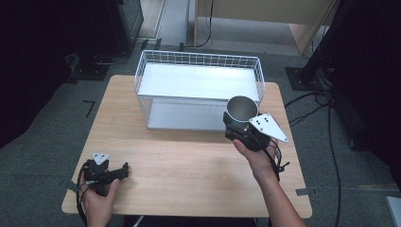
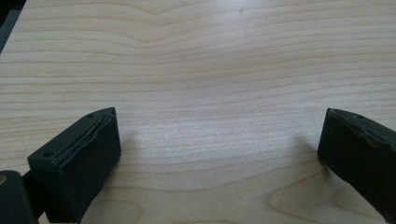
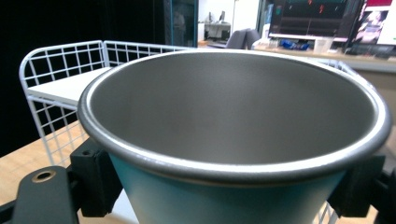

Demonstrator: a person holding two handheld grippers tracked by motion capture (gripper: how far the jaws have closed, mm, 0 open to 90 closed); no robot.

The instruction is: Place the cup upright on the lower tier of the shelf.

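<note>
Clamping right tool (image 1: 236, 124) on empty steel cup (image 1: 241, 109) beside white wire basket (image 1: 198, 59); left tool (image 1: 124, 170) spread apart.

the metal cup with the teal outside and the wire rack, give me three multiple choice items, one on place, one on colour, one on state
1. Where is the metal cup with the teal outside?
A. lying on the light wooden table
B. in the right hand-held gripper, in front of the white wire rack's right end
C. on the rack's upper shelf

2. What colour is the wire rack?
A. white
B. black
C. red

3. How do the left hand-held gripper's jaws stand?
A. shut on the cup
B. shut on nothing
C. open, nothing between them

Answers:
1. B: the high view shows the right hand-held gripper clamping the cup by the rack's right end.
2. A: its wires are white in the high view and the right gripper view.
3. C: the left gripper view shows bare wooden table between the left hand-held gripper's parted jaws.
</note>
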